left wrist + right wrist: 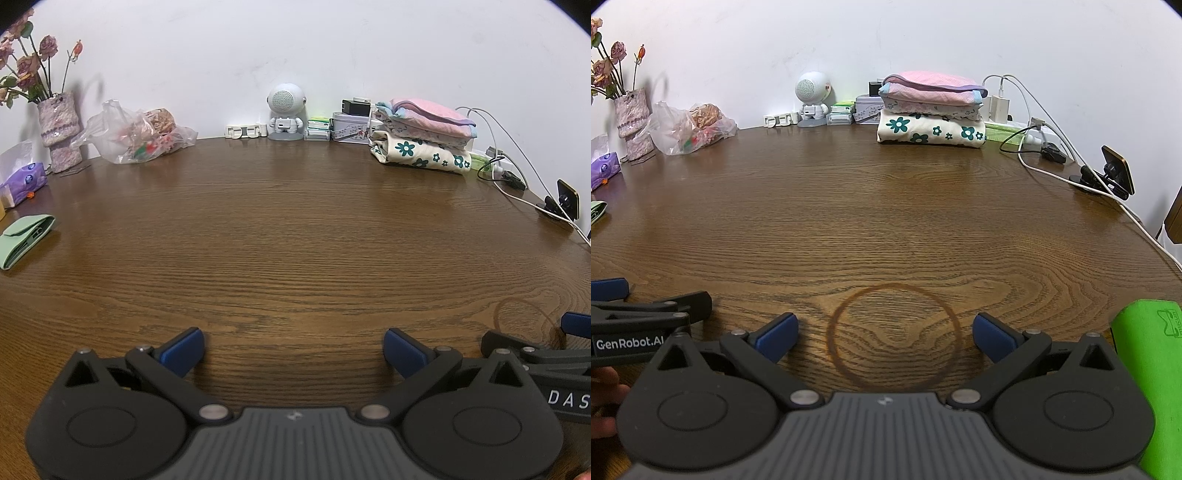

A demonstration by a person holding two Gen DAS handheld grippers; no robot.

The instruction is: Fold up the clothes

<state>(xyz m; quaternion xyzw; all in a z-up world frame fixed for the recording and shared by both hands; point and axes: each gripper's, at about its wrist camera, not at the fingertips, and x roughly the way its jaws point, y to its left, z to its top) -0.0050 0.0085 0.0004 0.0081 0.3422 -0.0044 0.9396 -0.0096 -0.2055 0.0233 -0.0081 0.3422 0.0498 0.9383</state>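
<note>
A stack of folded clothes (424, 134) sits at the back right of the brown wooden table (288, 236): a pink piece on top, a white one with teal flowers at the bottom. It also shows in the right wrist view (932, 110). My left gripper (293, 350) is open and empty, low over the bare near table. My right gripper (884, 338) is open and empty, over a ring stain (894, 336) in the wood. The two grippers sit side by side; the right one shows at the left view's right edge (546, 354).
Along the wall stand a vase of dried roses (59, 129), a plastic bag (136, 134), a small robot-shaped speaker (286, 110), small boxes (349, 123), chargers and cables (1027, 122). A phone holder (1108, 173) is at the right, a green object (1152, 373) near right, a green pouch (24, 238) left.
</note>
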